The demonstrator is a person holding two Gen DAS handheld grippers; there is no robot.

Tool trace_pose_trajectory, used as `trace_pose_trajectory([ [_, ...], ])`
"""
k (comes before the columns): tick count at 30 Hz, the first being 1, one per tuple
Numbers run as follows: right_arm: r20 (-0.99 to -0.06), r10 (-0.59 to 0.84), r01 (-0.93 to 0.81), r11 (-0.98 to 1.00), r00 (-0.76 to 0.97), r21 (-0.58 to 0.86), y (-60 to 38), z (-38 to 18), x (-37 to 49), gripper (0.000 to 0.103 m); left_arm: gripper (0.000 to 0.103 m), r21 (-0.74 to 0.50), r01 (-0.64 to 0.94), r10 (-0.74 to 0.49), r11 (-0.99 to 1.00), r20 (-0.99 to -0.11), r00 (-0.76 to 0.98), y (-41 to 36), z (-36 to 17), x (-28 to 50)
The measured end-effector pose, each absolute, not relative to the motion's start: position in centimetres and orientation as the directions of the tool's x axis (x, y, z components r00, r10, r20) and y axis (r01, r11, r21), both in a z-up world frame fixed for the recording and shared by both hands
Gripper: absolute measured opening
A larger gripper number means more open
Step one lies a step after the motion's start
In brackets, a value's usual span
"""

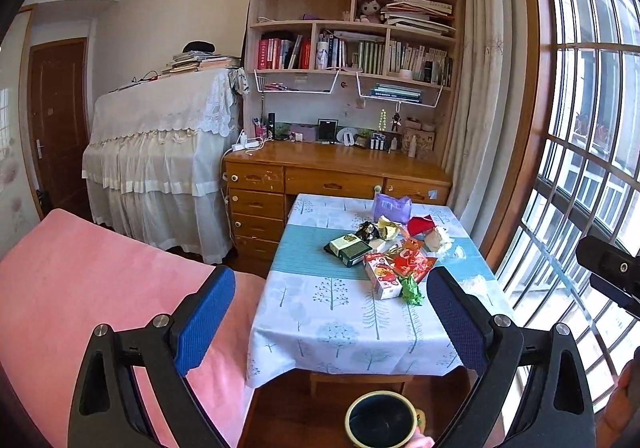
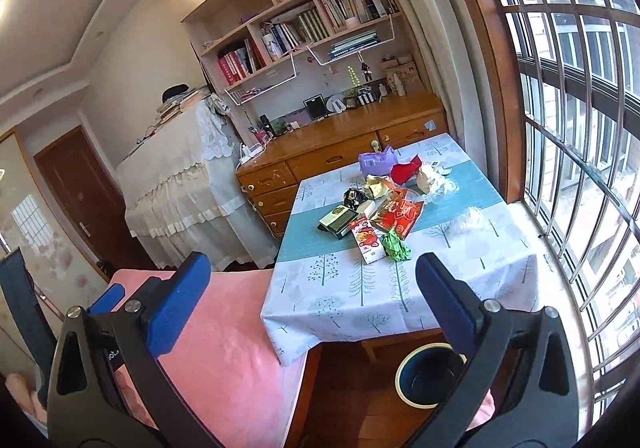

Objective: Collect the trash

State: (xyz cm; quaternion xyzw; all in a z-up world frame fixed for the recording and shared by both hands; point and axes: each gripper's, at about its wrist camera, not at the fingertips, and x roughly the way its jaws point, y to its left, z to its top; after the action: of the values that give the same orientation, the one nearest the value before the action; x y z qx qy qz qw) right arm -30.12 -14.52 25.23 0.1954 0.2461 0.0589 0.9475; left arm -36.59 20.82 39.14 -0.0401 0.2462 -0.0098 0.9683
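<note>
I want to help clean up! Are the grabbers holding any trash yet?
No. The left gripper and right gripper are both open and empty.

Two handheld grippers, left gripper (image 1: 331, 310) and right gripper (image 2: 313, 296), built of matte black plastic linkage arms with triangular cut-outs. Fingers (image 1: 204, 318) faced with royal-blue textured pads. Silver round-head screws (image 1: 161, 320) at each pivot. Faint pale lettering on right gripper's left arm, illegible.

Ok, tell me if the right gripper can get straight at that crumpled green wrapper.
Probably yes. The right gripper is open, and the green wrapper lies nearest the table's front edge, apart from the red carton, with bare tablecloth before it.
</note>
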Motion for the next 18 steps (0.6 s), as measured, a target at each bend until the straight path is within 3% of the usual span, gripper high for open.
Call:
trace_pose_trajectory([
  [9,-0.495,0.215,-0.031,0.935,0.842,0.353,-12.8,24.9,-26.4,0.102,0.098,-0.073,-0.027,-0.017,0.997,-0.54,0.841,22.1,38.3,-33.0],
  [18,-0.577,0.004,0.194,0.94,0.817,0.281,-16.6,21.1,-21.2,0.101,0.098,-0.064,0.05,-0.078,0.997,-0.61,0.788,17.4,36.0,-24.0],
])
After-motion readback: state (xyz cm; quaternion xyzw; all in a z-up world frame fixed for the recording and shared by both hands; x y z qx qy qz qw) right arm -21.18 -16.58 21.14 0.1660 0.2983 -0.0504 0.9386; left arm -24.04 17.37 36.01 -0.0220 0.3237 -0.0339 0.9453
